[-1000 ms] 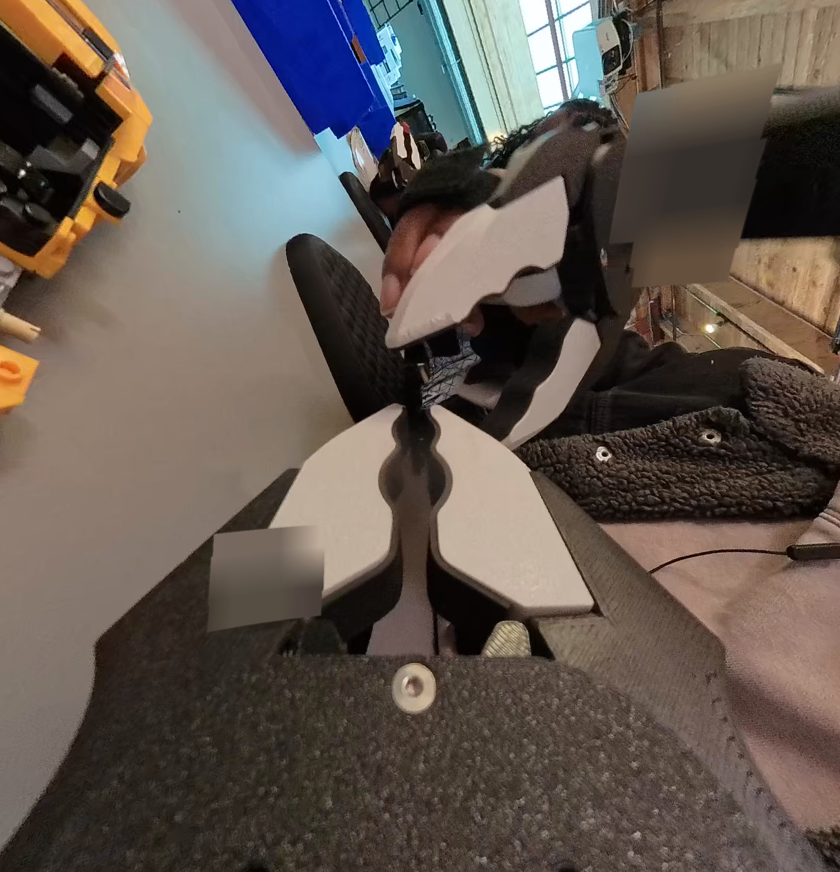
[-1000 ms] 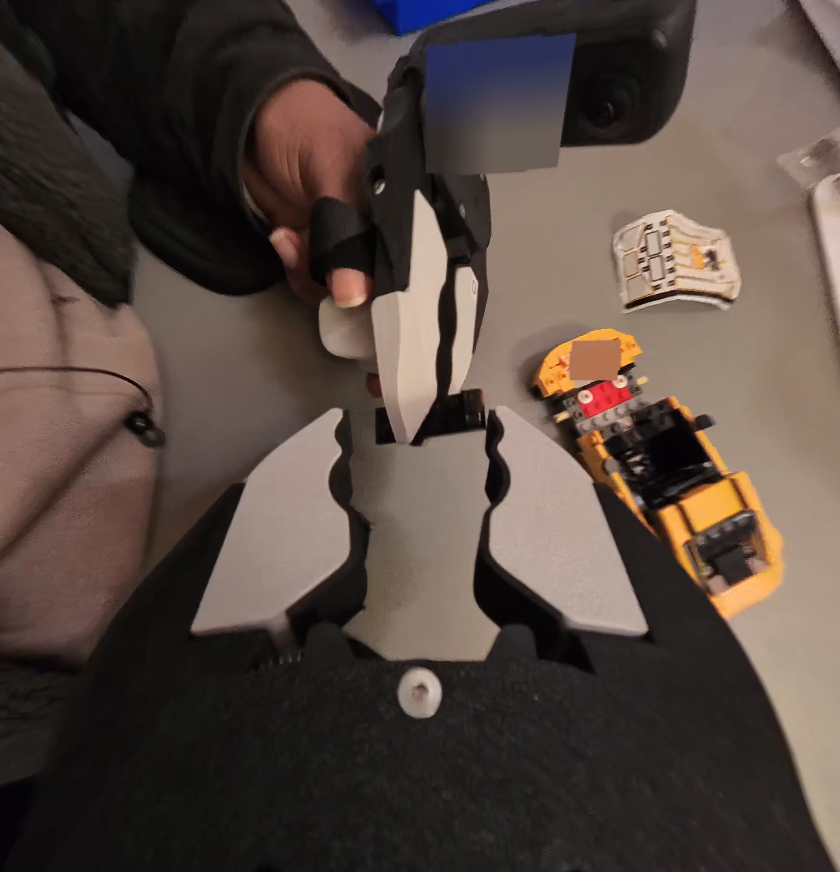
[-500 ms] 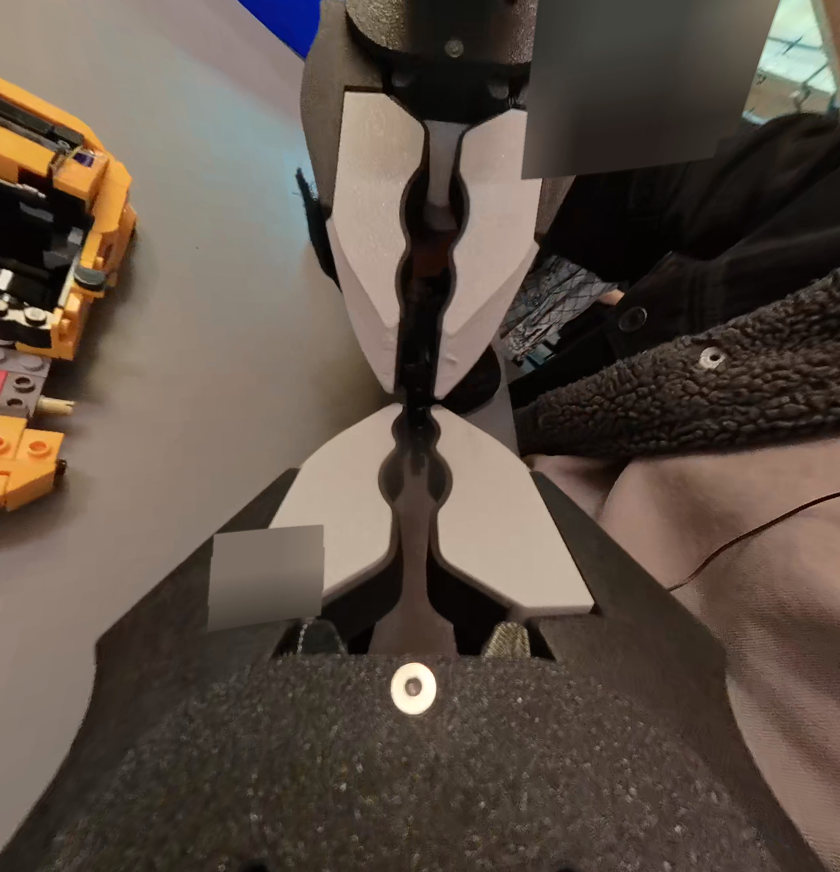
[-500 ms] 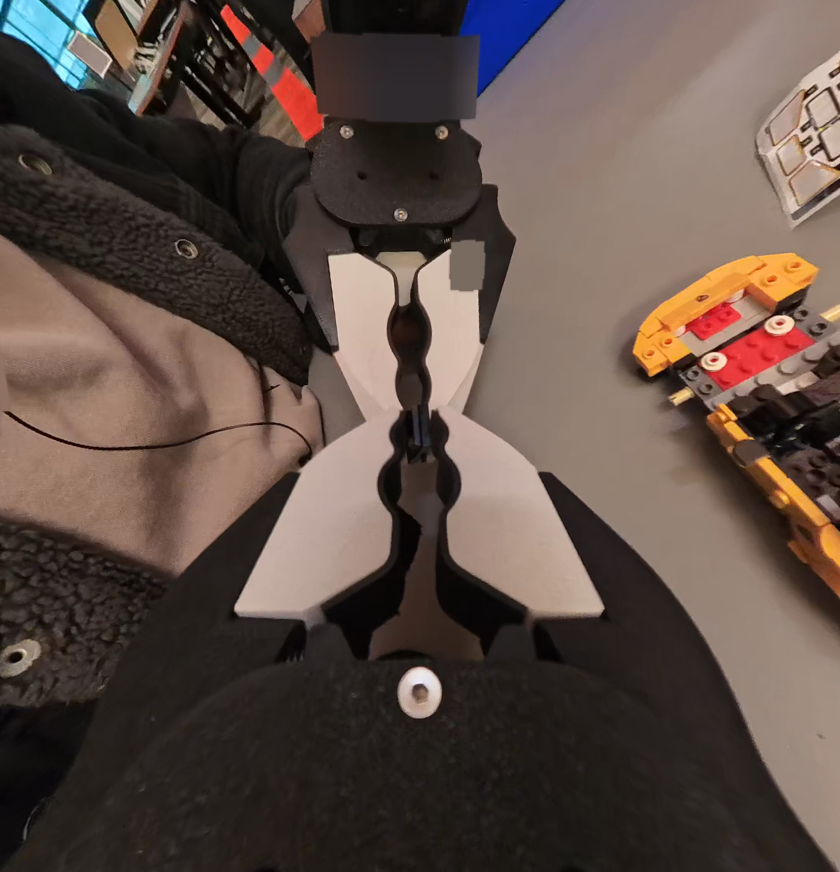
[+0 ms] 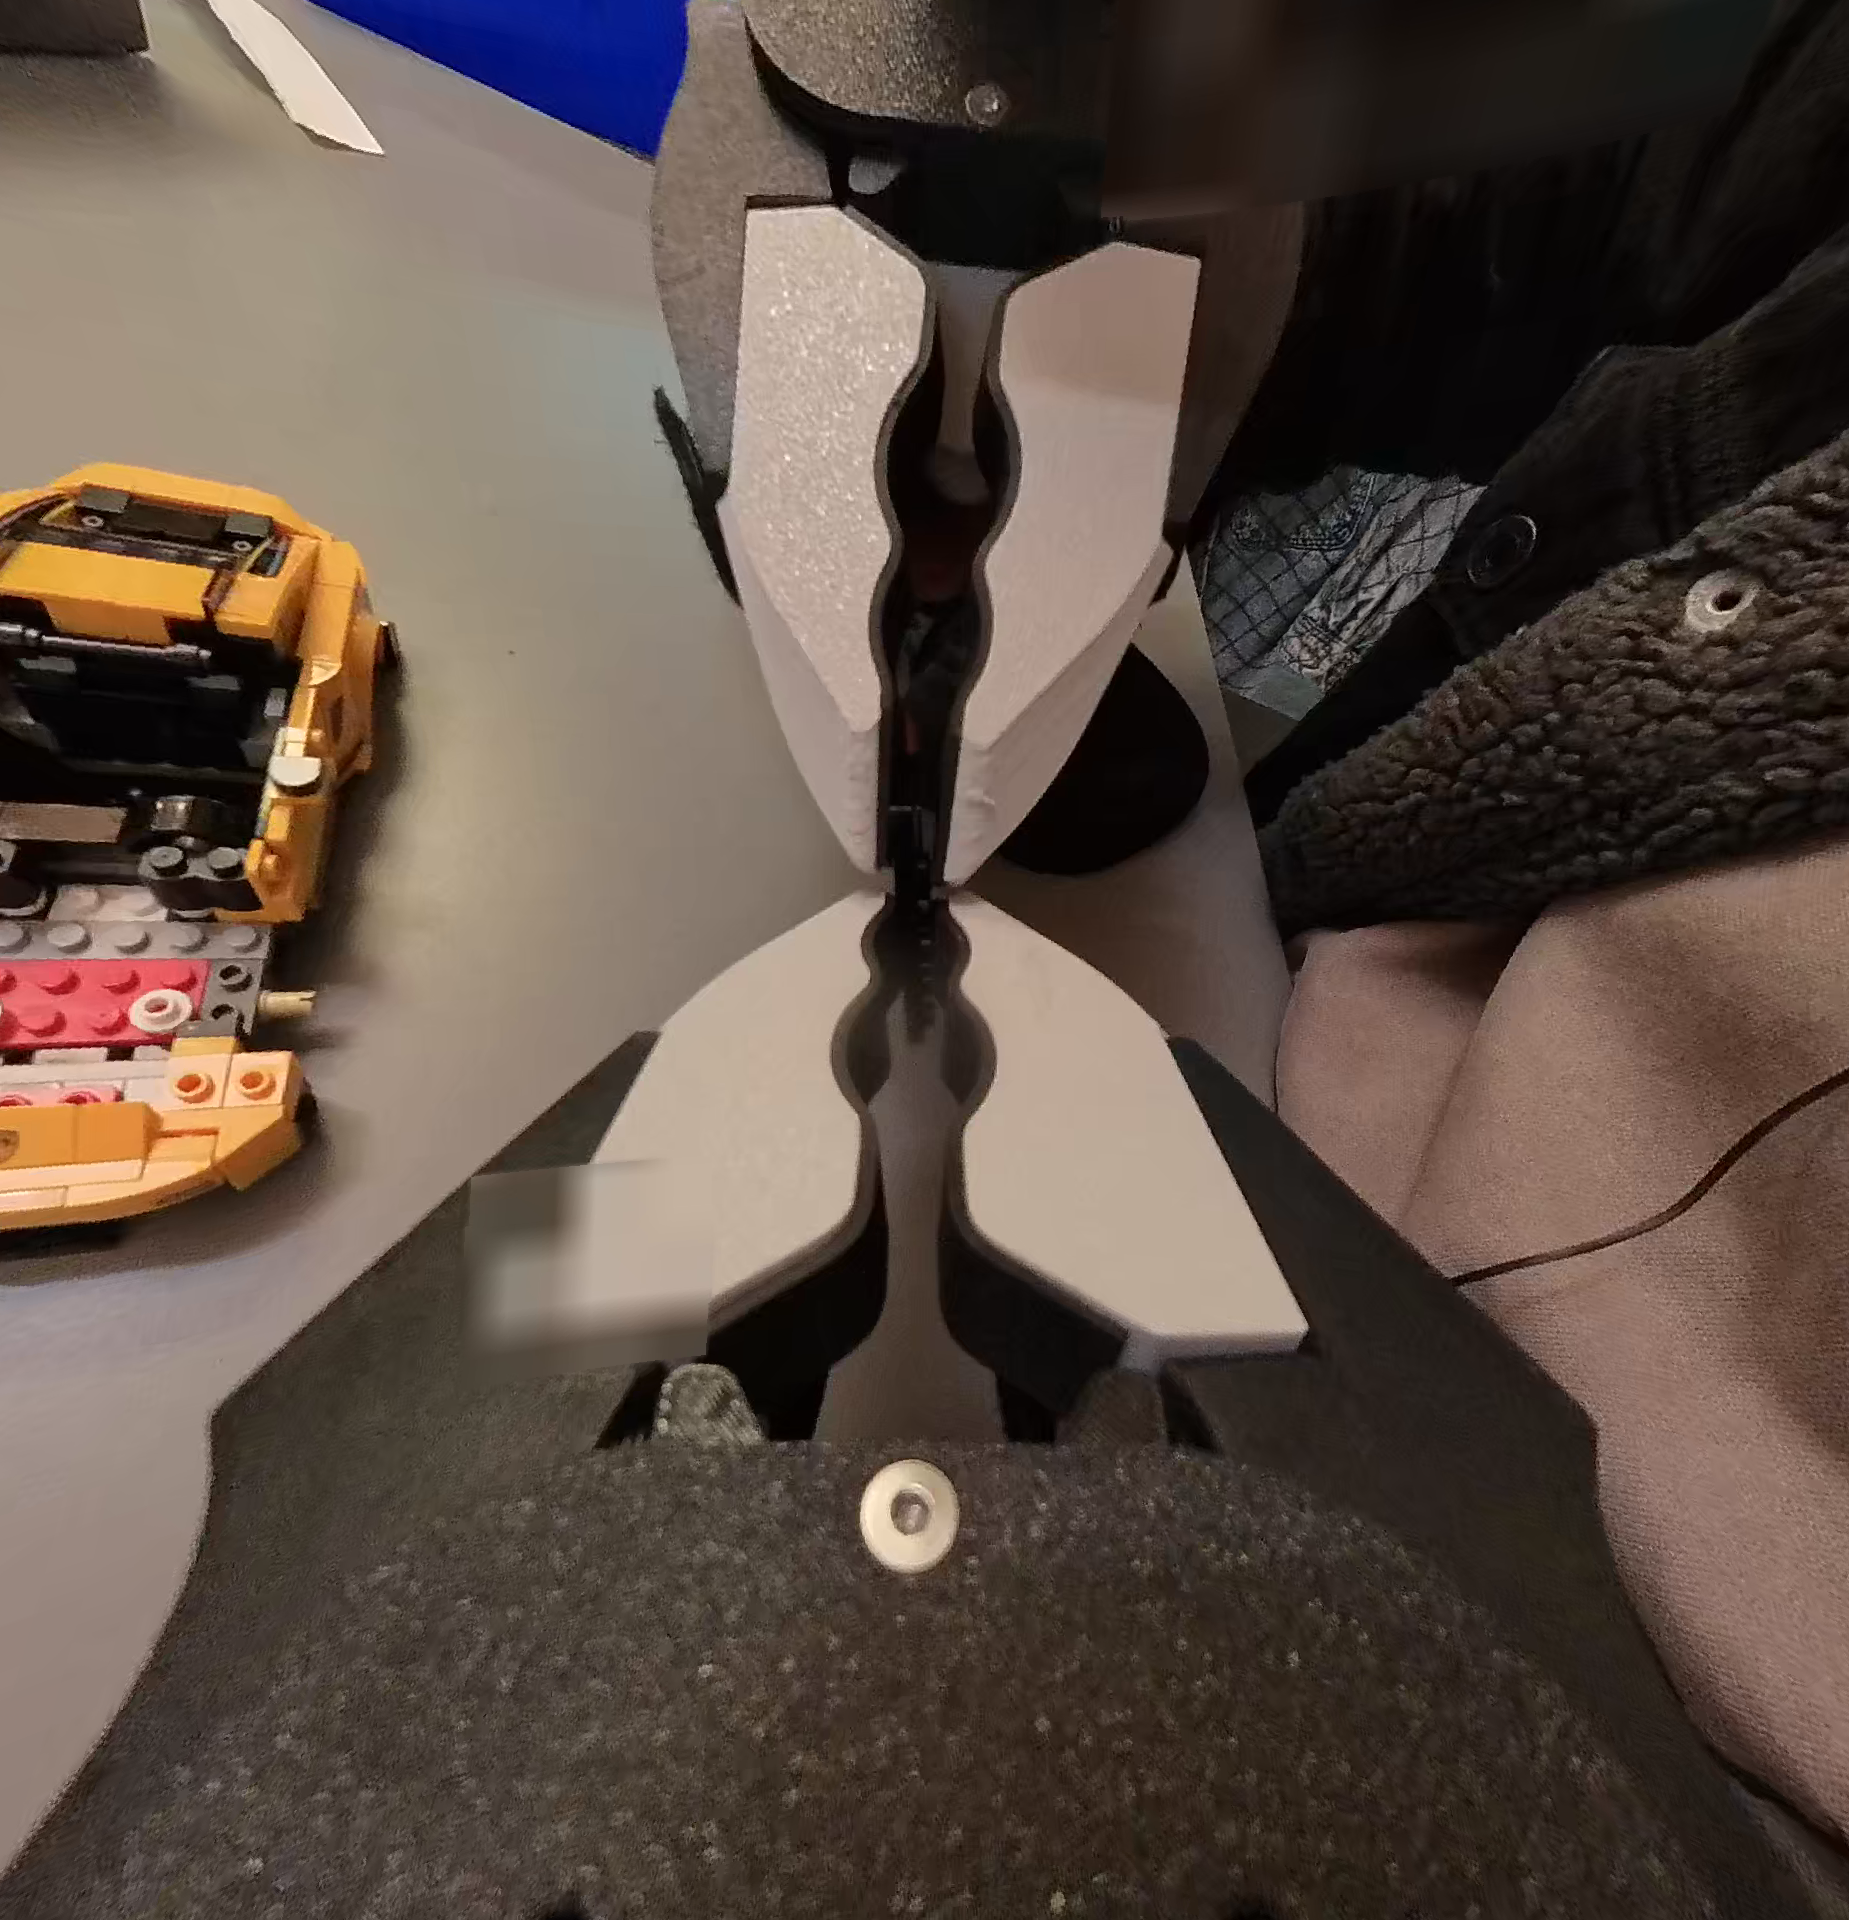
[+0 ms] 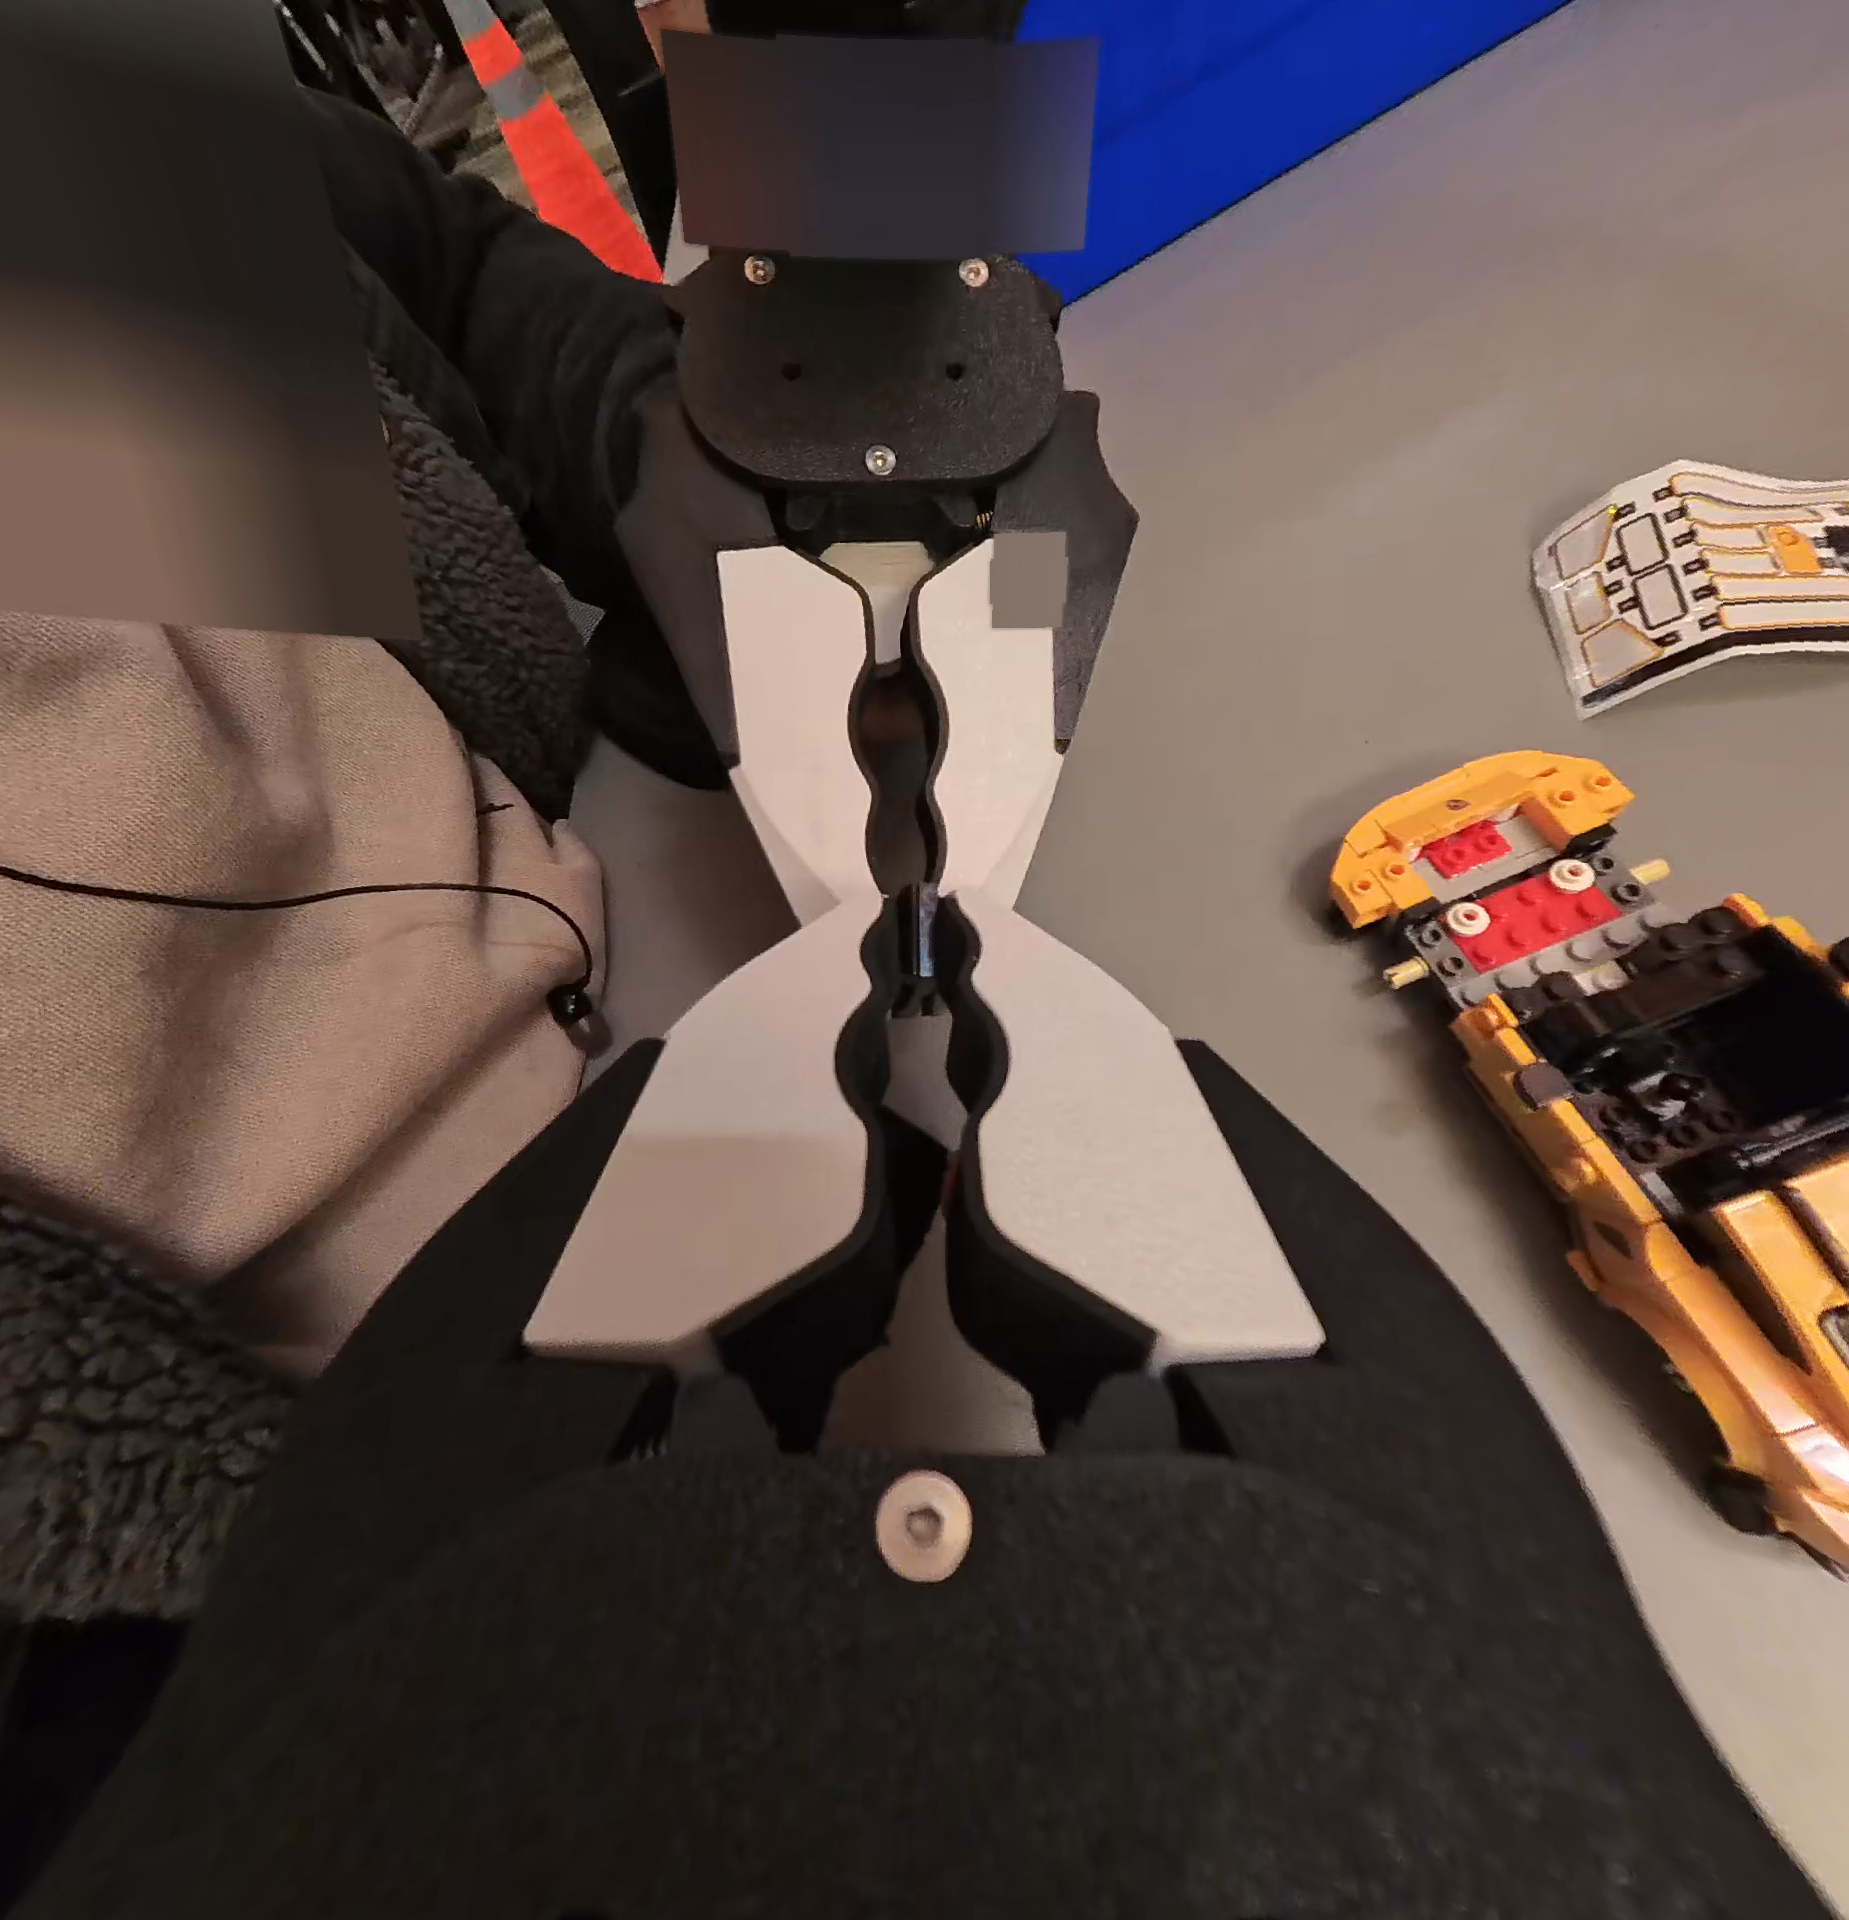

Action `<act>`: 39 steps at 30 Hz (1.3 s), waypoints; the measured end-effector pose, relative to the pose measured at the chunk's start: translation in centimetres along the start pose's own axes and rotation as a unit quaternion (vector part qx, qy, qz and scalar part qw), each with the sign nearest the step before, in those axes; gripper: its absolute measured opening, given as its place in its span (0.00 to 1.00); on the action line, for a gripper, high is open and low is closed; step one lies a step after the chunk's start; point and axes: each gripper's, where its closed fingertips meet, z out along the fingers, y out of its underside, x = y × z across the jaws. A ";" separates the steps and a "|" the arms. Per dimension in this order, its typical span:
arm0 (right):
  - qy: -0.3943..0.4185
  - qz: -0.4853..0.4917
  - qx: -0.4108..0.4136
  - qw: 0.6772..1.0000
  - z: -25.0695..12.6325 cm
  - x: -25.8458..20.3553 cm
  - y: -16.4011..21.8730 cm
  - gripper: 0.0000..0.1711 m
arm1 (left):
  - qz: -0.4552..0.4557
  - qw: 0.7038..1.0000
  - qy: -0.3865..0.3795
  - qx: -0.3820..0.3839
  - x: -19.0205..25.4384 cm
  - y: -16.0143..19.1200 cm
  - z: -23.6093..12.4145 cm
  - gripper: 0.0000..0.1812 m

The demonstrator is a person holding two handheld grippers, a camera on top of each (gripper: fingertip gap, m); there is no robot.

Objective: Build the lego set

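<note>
My two grippers meet tip to tip above the table's near edge. A small black lego piece (image 5: 915, 894) is pinched edge-on between them. My left gripper (image 5: 915, 920) is shut on one end of it, and my right gripper (image 5: 915, 847) faces it and is shut on the other end. In the right wrist view, my right gripper (image 6: 915, 930) holds the black piece (image 6: 918, 961) and my left gripper (image 6: 904, 883) stands opposite. The part-built orange car (image 5: 120, 831) lies on the grey table beside the grippers, its red and grey chassis plates showing (image 6: 1626, 1091).
A sticker sheet (image 6: 1709, 582) lies beyond the car. A blue bin (image 6: 1263, 125) stands at the table's far side. A person's fleece coat (image 5: 1626, 727) and lap lie close beside the grippers. White paper (image 5: 296, 73) lies at the far left. Only a small space, under 4 cm, lies between the two pairs of fingers.
One second ago my right gripper was open in front of the piece held by my left. It has since shut on it, and both grippers have swung into line, tip to tip.
</note>
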 end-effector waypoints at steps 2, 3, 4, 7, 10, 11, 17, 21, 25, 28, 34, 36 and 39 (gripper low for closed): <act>0.004 0.012 0.003 1.000 0.1 0.1 0.0 0.04 | -0.008 1.000 0.006 0.000 0.0 0.1 0.0 0.03; 0.004 0.017 0.004 1.000 0.1 0.2 0.0 0.04 | -0.012 1.000 0.011 0.001 0.0 0.1 0.0 0.03; 0.007 0.016 0.005 1.000 0.2 0.2 0.0 0.04 | -0.019 1.000 0.016 0.001 0.0 0.1 0.0 0.03; 0.017 0.009 0.022 1.000 0.1 0.4 -0.5 0.06 | -0.048 0.998 0.039 0.015 0.0 -0.2 -0.3 0.03; 0.053 -0.030 0.018 0.998 -0.5 0.9 -0.6 0.17 | -0.077 0.995 0.061 0.025 0.1 -0.3 -0.5 0.03; 0.072 -0.054 0.015 0.996 -0.7 1.0 -0.6 0.20 | -0.092 0.993 0.071 0.029 0.1 -0.4 -0.5 0.03; 0.149 -0.164 -0.008 0.975 -0.5 0.2 0.3 0.35 | -0.173 0.975 0.131 0.041 0.5 -0.6 -0.6 0.03; 0.170 -0.197 -0.014 0.965 0.2 0.3 0.7 0.36 | -0.198 0.969 0.145 0.023 0.7 -0.2 -0.2 0.02; 0.208 -0.238 -0.032 0.948 0.5 0.8 0.8 0.32 | -0.242 0.957 0.159 0.030 0.7 -0.4 0.1 0.03; 0.228 -0.243 -0.025 0.943 0.7 0.9 0.8 0.28 | -0.271 0.948 0.163 0.042 0.3 -0.6 0.0 0.03; 0.250 -0.197 0.001 0.948 0.2 1.0 0.8 0.27 | -0.305 0.933 0.182 0.056 0.3 -0.9 0.1 0.02; 0.266 -0.178 0.004 0.947 0.1 1.3 0.9 0.27 | -0.302 0.937 0.163 0.055 -0.1 -0.8 0.3 0.05; 0.293 -0.139 0.008 0.946 -0.2 2.0 1.2 0.27 | -0.277 0.953 0.114 0.051 -1.0 -0.6 0.3 0.09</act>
